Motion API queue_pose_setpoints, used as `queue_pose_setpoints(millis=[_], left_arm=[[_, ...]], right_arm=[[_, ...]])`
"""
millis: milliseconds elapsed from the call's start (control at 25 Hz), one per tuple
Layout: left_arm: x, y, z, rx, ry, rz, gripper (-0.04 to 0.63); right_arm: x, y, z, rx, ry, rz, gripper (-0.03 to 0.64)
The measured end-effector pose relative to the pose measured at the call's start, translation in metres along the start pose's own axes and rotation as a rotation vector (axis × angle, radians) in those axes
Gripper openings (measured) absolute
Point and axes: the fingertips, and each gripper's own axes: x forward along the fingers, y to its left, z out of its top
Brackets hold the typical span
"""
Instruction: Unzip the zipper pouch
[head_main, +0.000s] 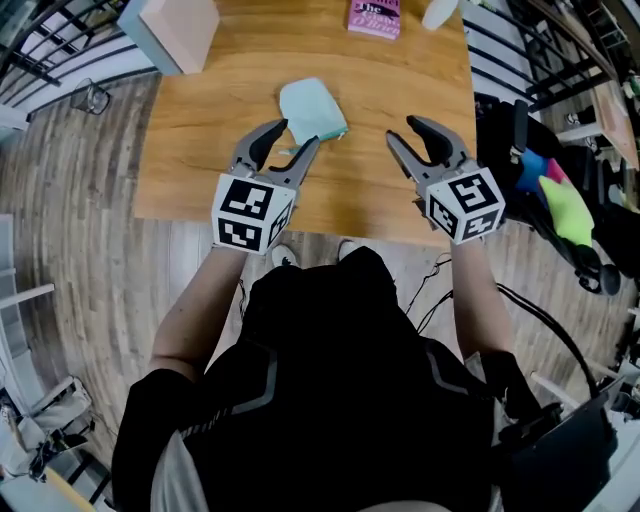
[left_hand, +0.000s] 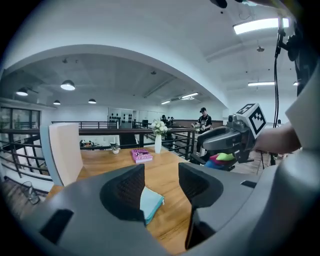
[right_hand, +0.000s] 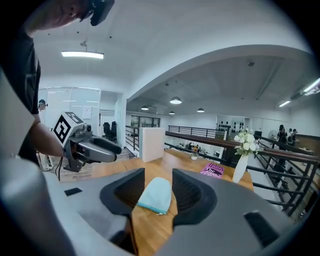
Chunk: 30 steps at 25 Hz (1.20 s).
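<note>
Left gripper (head_main: 296, 135): jaws apart, nothing clamped. In its own view the gap between the pads shows only bare wood, and the zipper pouch (head_main: 312, 110) peeks out from behind the left-hand jaw. From the head view its tips sit just beside the pouch's near edge; contact can't be told. Probably staged there to pin one end of the pouch.

Right gripper (head_main: 402, 130): jaws also apart, empty. The pouch shows in the gap in its view but lies further off on the table, with the pads not on it. In the head view it hangs to the right of the pouch, clearly apart, tips angled inward. That looks like a line-up for the slider end.

The pouch is light blue-green, lies flat on the wooden table (head_main: 200, 120) near the front edge, and is zipped up as far as visible. A darker teal zip edge faces the person, so it's reachable from both sides. The pull is too small to place for sure. Unzipping not yet begun.

Further back, out of the way: a pink book (head_main: 375, 18), a white vase (right_hand: 240, 167) with flowers and a pale upright box (head_main: 175, 30).
</note>
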Motion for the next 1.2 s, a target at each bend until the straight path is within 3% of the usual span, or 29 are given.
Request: queue_pose_setpoints(millis=[400,560,880,1200], left_arm=[[0.051,-0.011,-0.067,-0.022,0.159,0.027,0.225],[0.077,-0.018,-0.101,-0.059,0.227,0.071,0.223],[0.125,-0.038,-0.165,-0.089,0.332,0.08,0.192],[0.153,-0.035,-0.213,-0.108,0.431,0.115,0.192]], right_arm=[[0.066,-0.032,-0.054,-0.122,0.098,0.174,0.178],[0.091,-0.033,-0.094,-0.206,0.168,0.287,0.176],[0.141,-0.022,-0.17,-0.4,0.258,0.499,0.149],[0.179,-0.006,-0.221,-0.529,0.299,0.619,0.149]])
